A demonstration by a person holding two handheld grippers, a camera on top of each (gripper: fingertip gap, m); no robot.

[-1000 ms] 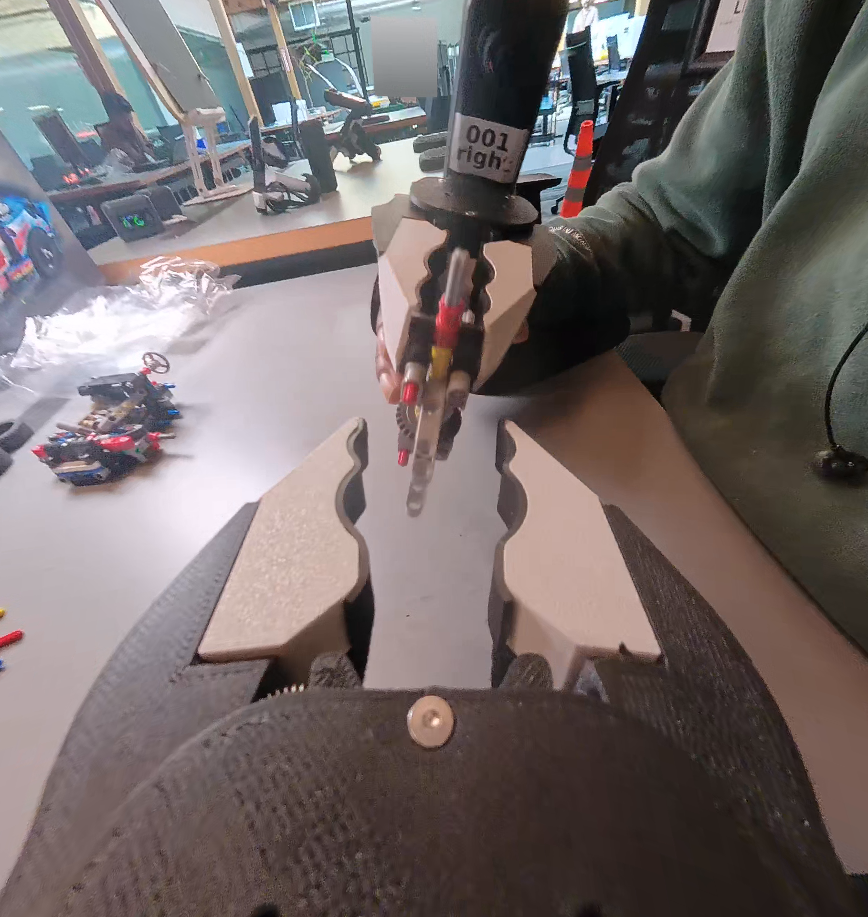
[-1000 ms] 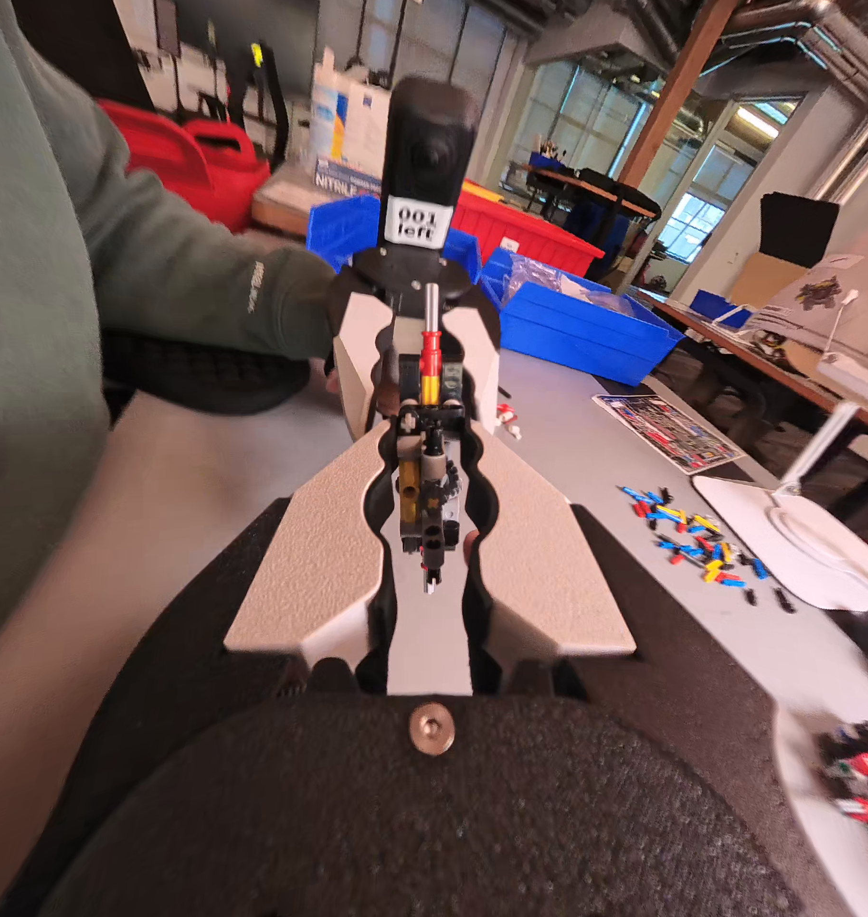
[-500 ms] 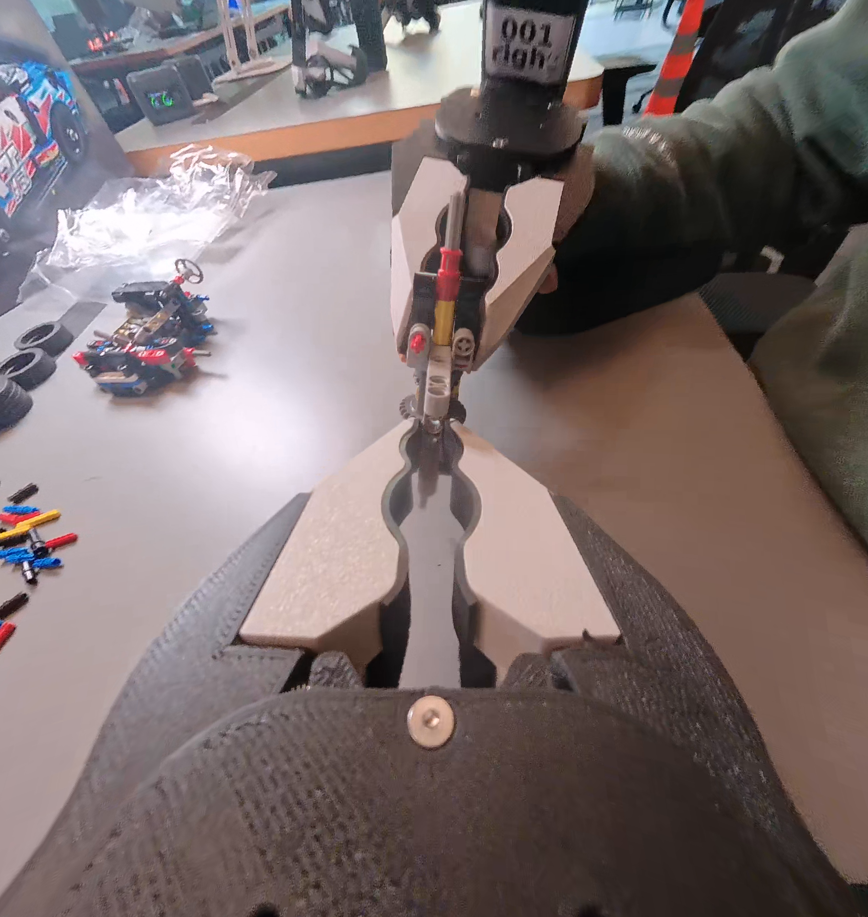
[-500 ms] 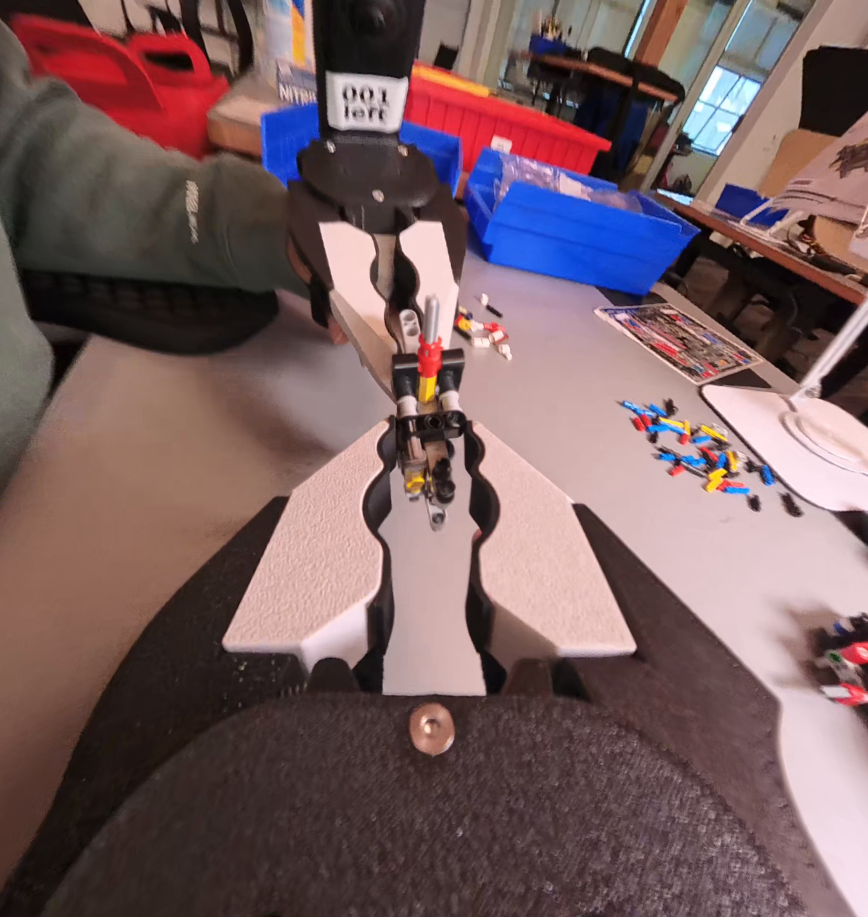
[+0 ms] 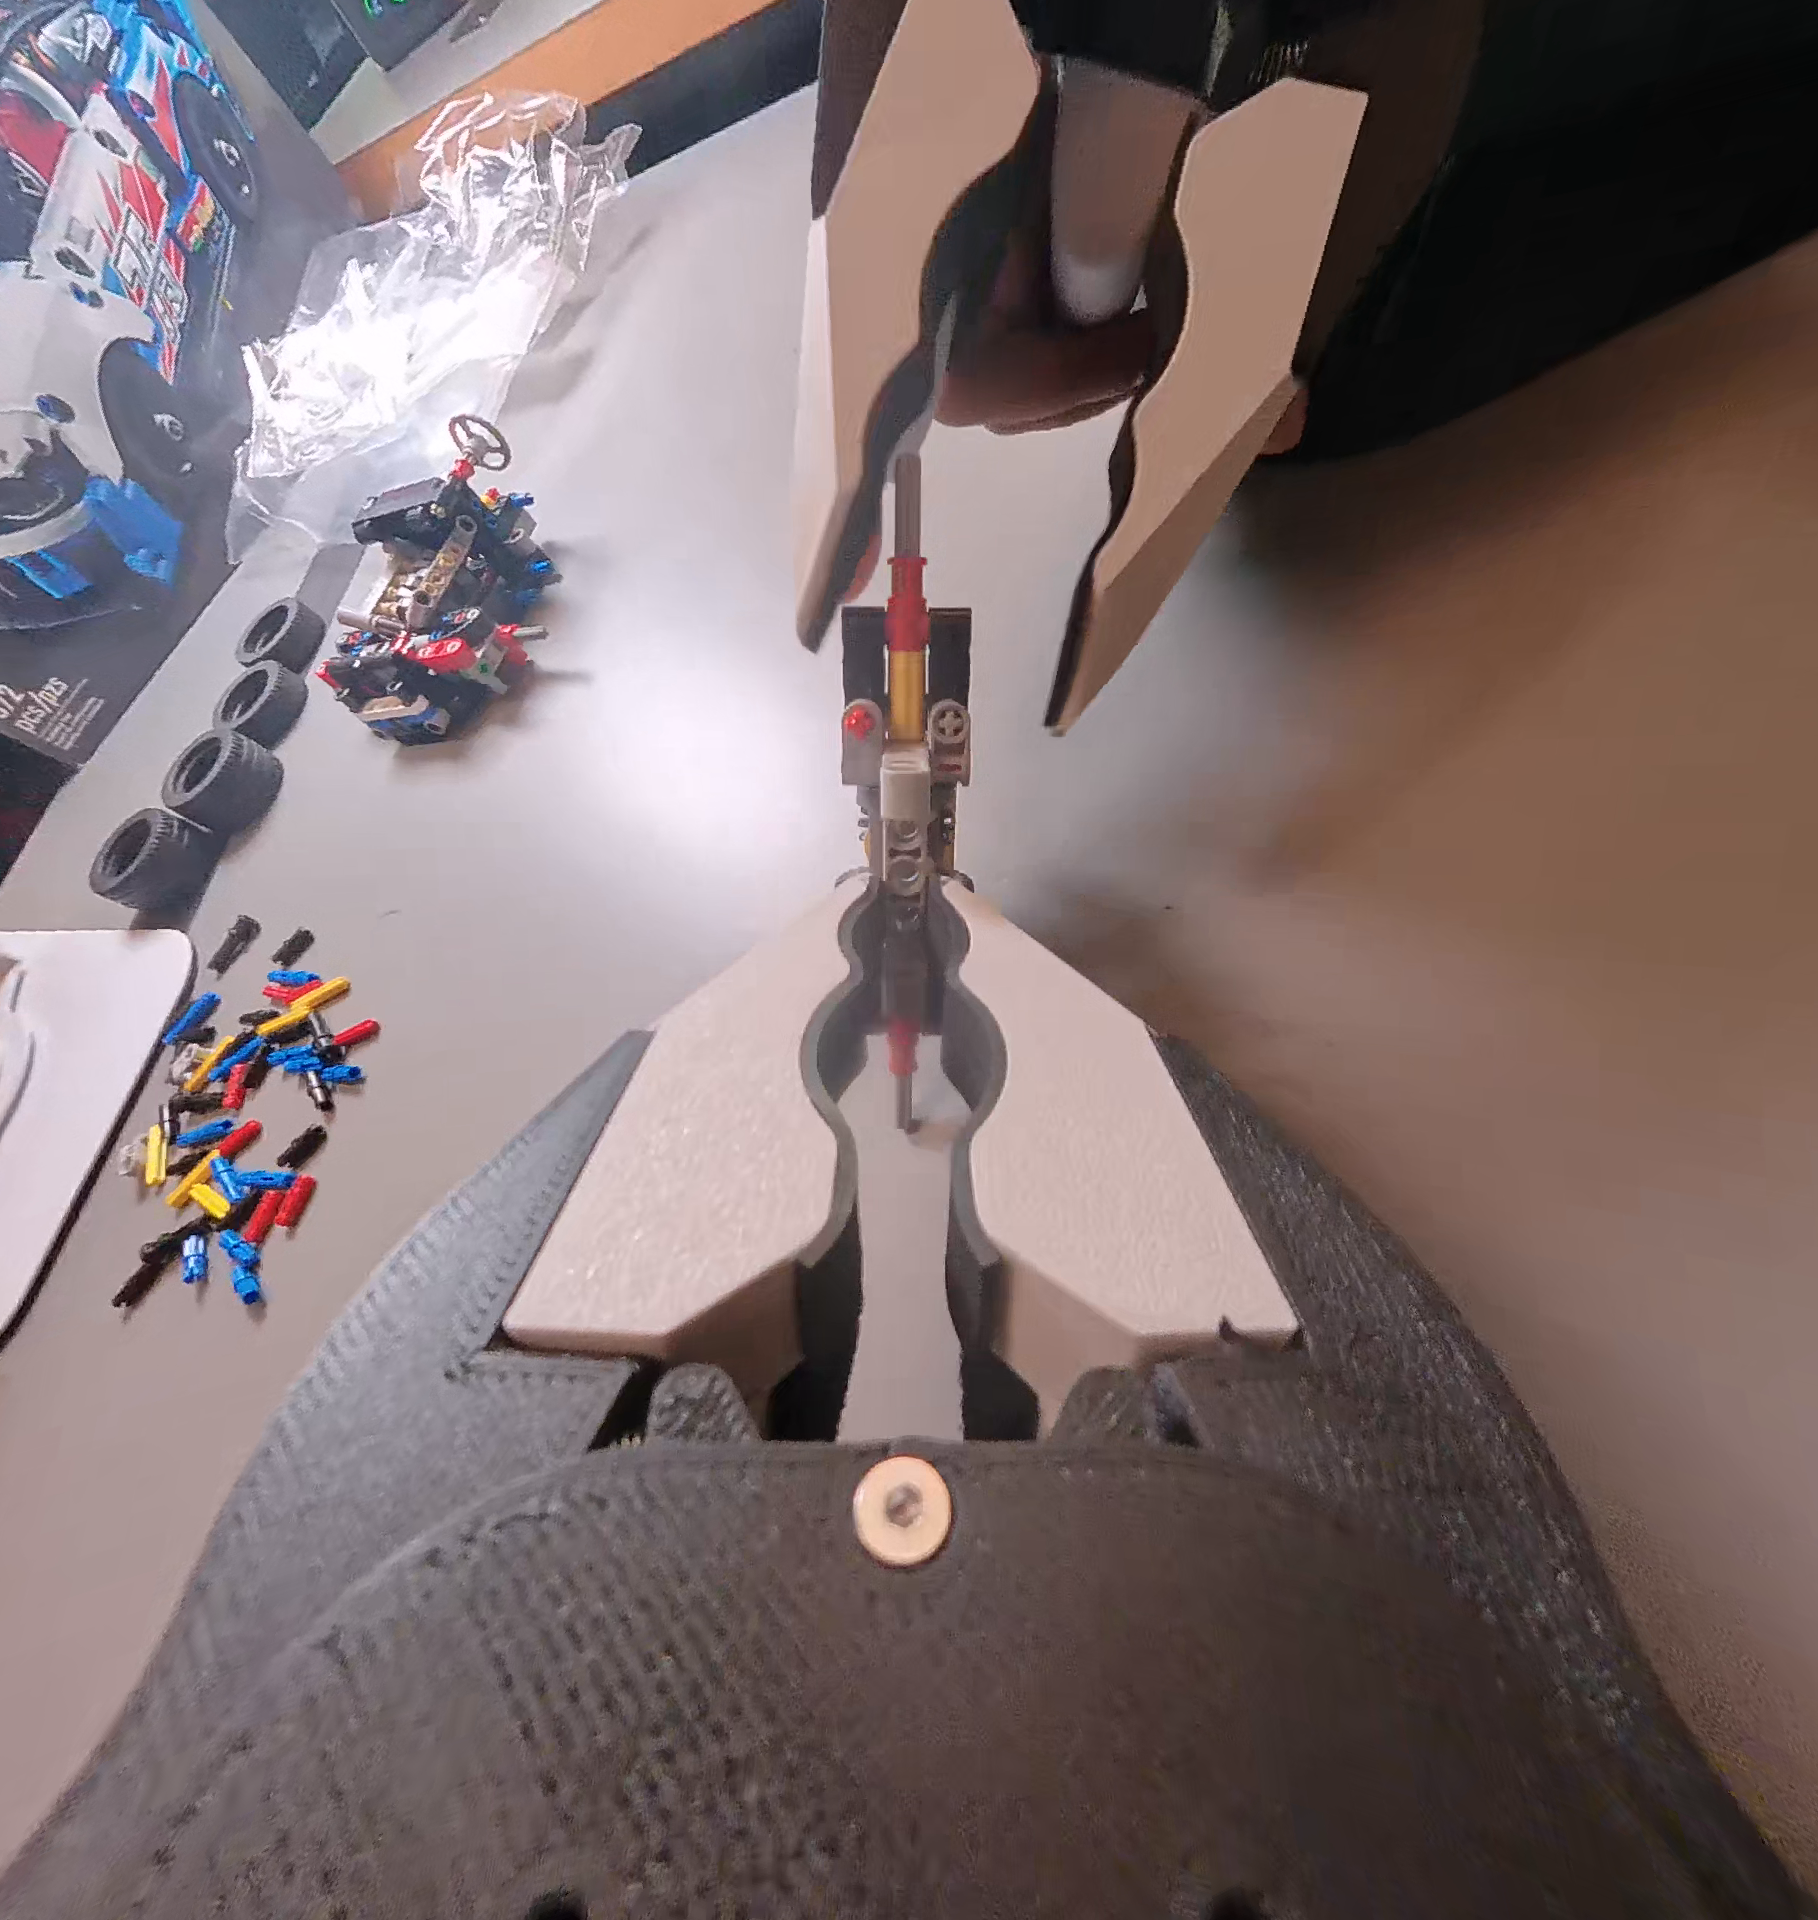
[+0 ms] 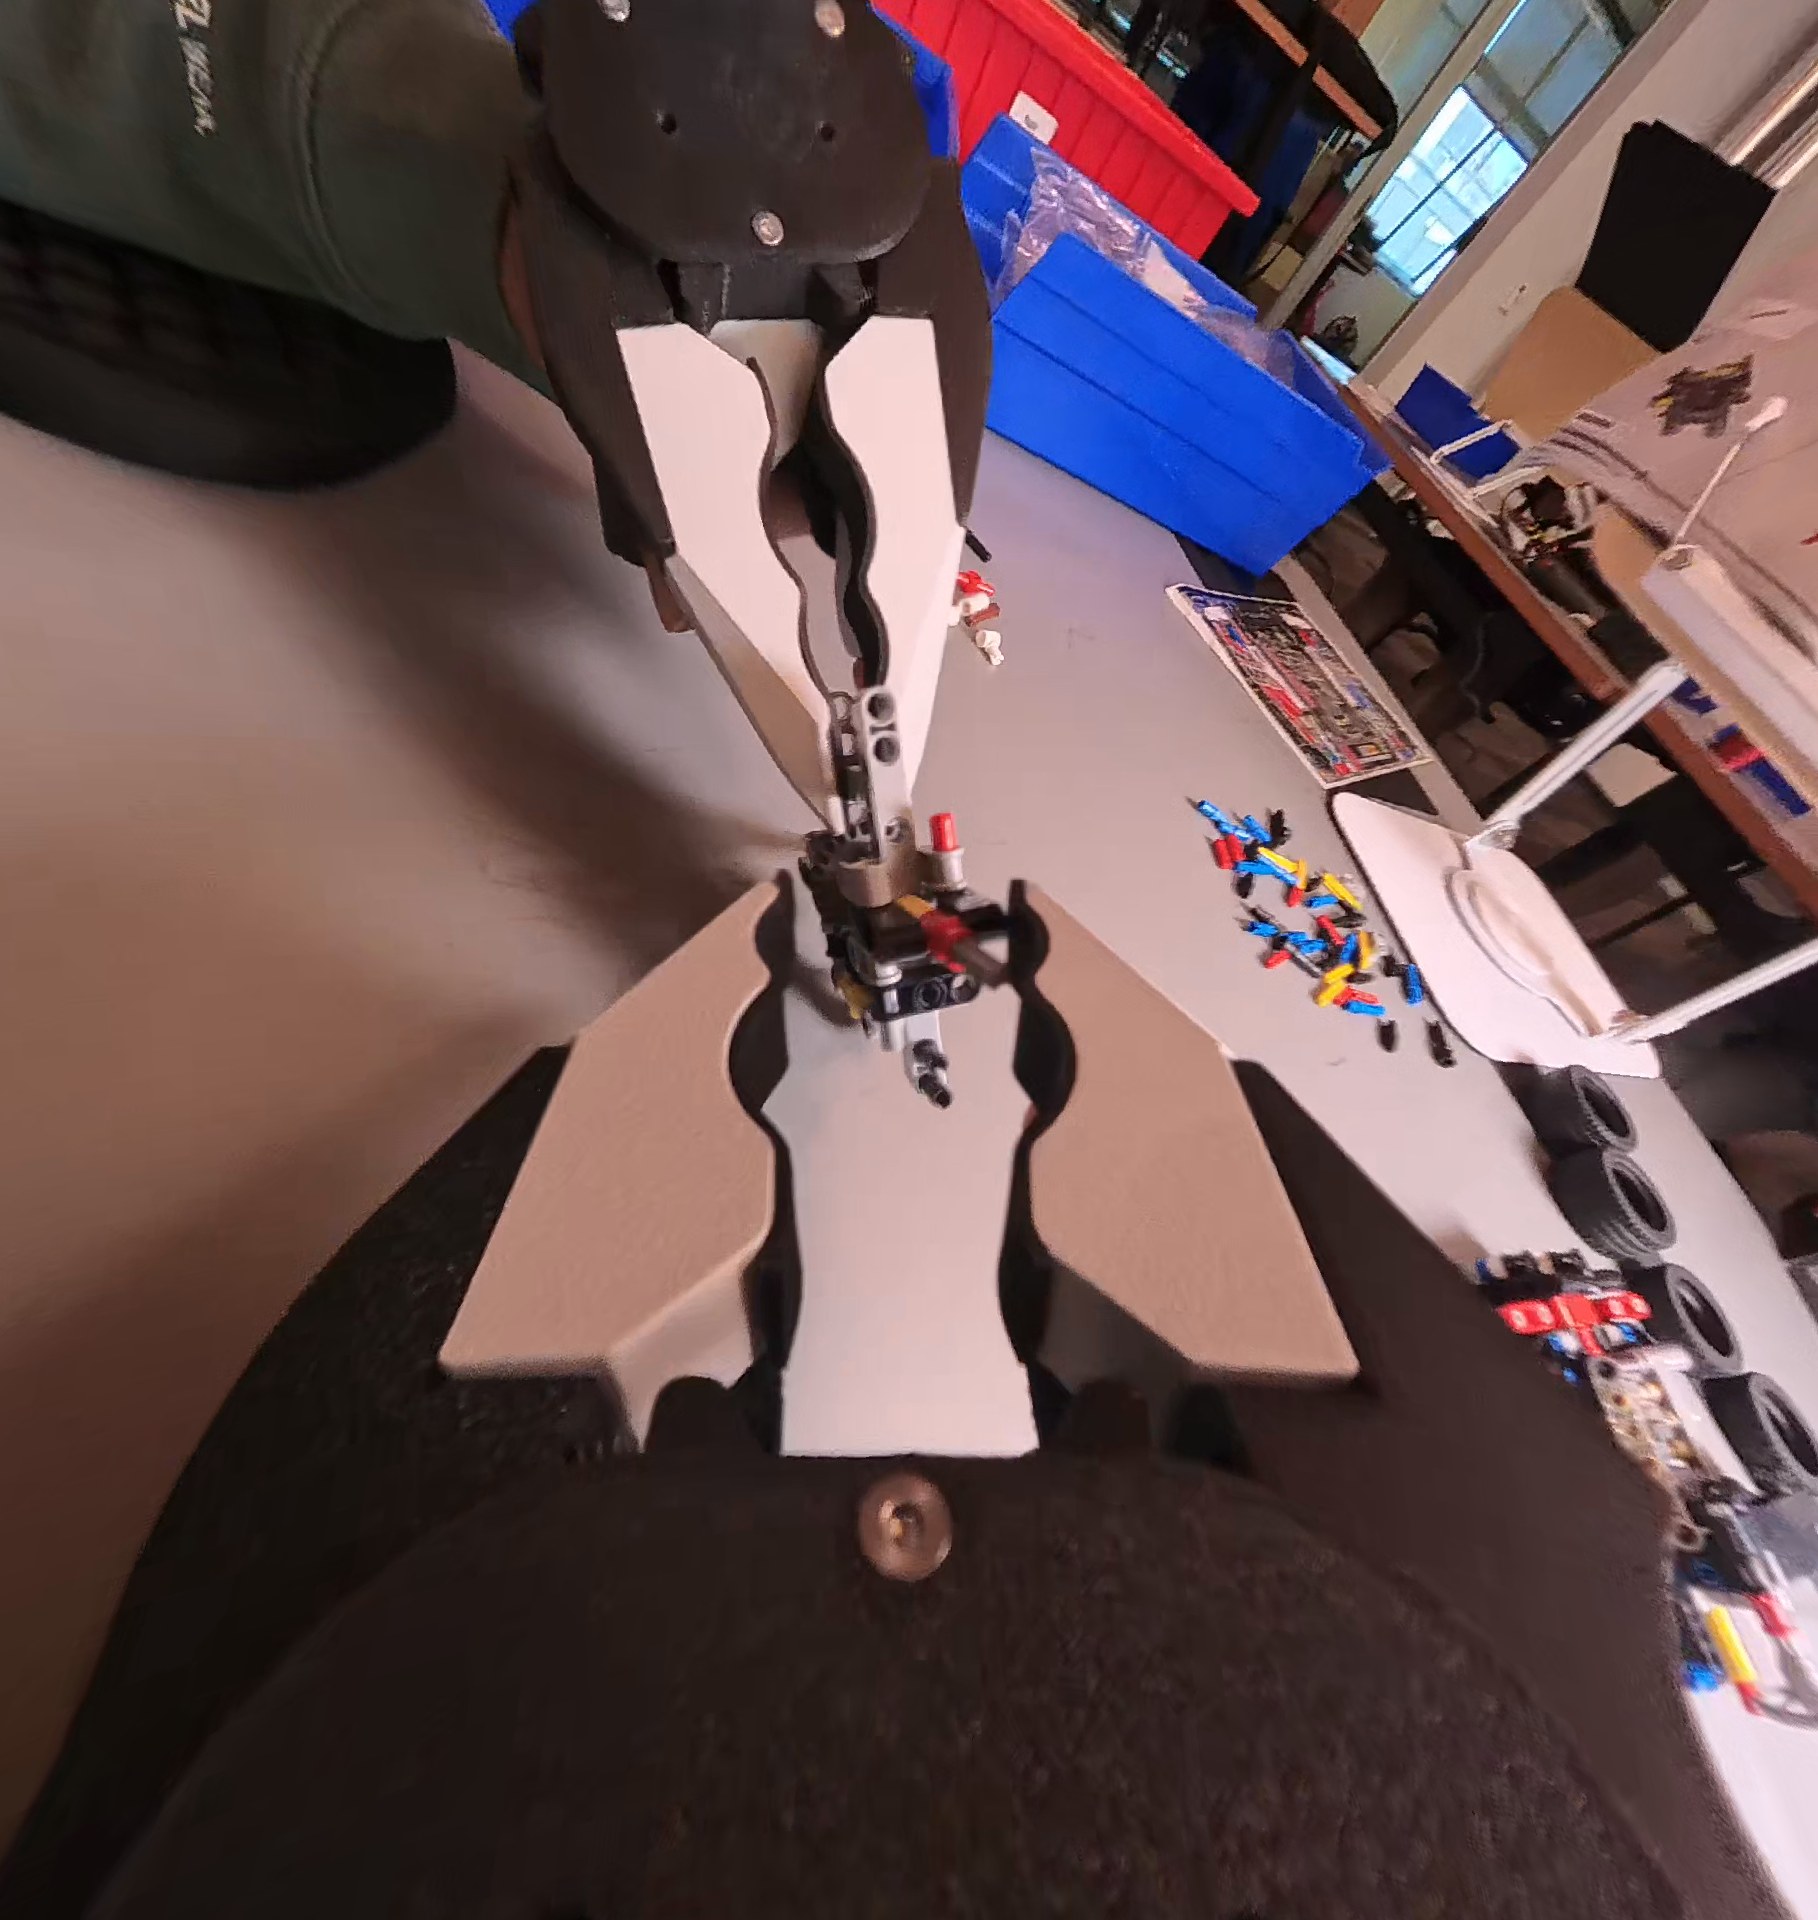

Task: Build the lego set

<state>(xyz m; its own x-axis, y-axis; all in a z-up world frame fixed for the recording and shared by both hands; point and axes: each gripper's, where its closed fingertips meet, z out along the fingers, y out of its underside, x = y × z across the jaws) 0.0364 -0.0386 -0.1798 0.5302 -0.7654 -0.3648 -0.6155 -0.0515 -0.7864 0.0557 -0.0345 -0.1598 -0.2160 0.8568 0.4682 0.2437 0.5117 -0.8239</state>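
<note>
Lego assembly [image 5: 906,790] hangs above the grey table [image 5: 614,831], pinched by the left gripper [image 5: 903,914]; the right gripper [image 6: 900,894] gapes around it. Far off, blue bins [image 6: 1144,395] line the workshop.

A workshop or lab, open and industrial. Stackable blue plastic storage bins [image 6: 1144,416] sit at the far end of the long grey surface [image 6: 1071,644], with a red plastic bin [image 6: 1081,135] behind them. Farther right, more wooden-edged workbenches [image 6: 1570,582] carry clutter, a brown cardboard box [image 6: 1554,358] stands by the wall, and tall paned windows [image 6: 1445,177] light the far side. Loose small coloured plastic pins [image 6: 1300,935] and black rubber toy tyres [image 5: 209,748] lie sorted out on the surface.
</note>
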